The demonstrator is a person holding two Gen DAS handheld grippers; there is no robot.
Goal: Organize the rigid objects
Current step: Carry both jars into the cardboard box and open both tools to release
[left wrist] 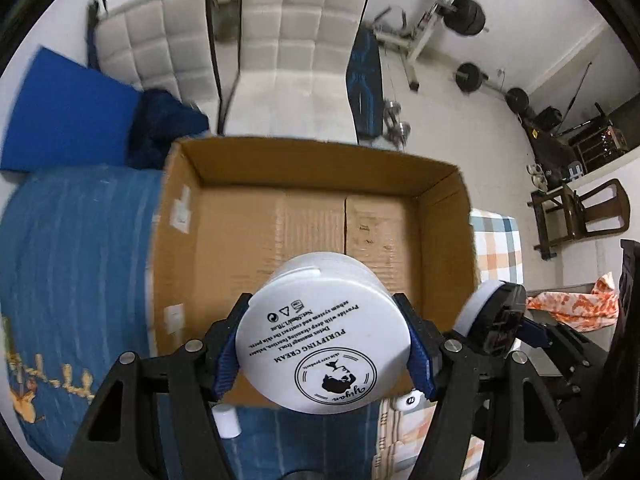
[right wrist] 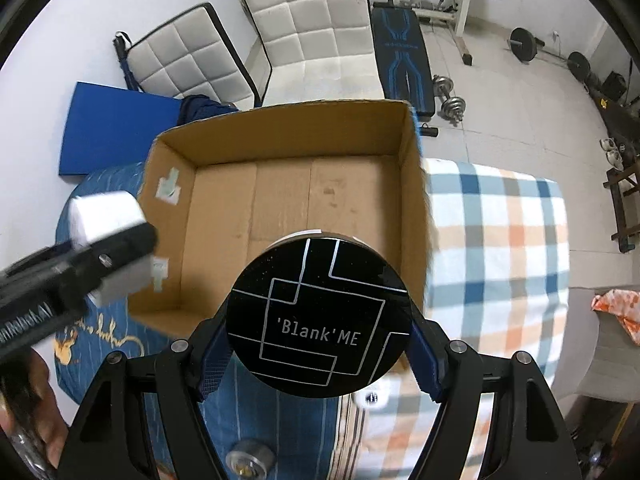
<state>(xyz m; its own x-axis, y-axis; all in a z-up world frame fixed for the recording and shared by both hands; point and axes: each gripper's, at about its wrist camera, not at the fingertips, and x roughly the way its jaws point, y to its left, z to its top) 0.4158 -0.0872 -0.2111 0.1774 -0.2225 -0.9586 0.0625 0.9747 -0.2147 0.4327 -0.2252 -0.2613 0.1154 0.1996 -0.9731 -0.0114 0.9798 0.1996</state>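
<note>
**A:** You've got the white cream jar (left wrist: 324,344) pinched between the blue pads of your left gripper (left wrist: 324,354), printed face towards the camera, hanging over the near edge of the cardboard box (left wrist: 444,216). Solid hold, pads pressed on both sides.

**B:** And your right gripper (right wrist: 318,354) is clamped the same way on the black round tin (right wrist: 318,316), the one lettered 'Blank'ME, also above the box's near wall. Both jars airborne, side by side!

**A:** My read: you're carrying both in for a drop. Take each one past that near wall before lowering, or the rim will catch it. Set them down flat on the box floor, well apart, and release only once they rest.

**B:** Keep your two grippers from knocking together; they hang close.

**A:** Count time. Two jars held, one white, one black. One box, nothing in it that I can see.

**B:** On the bedding below you: one small white bottle (left wrist: 227,420), one small white cap-like piece (left wrist: 409,401), and in the right view one shiny round lid or tin (right wrist: 249,458), too blurred to name.

**A:** Beyond that, two white quilted chairs (right wrist: 320,28) and a blue mat (left wrist: 68,112).
</note>
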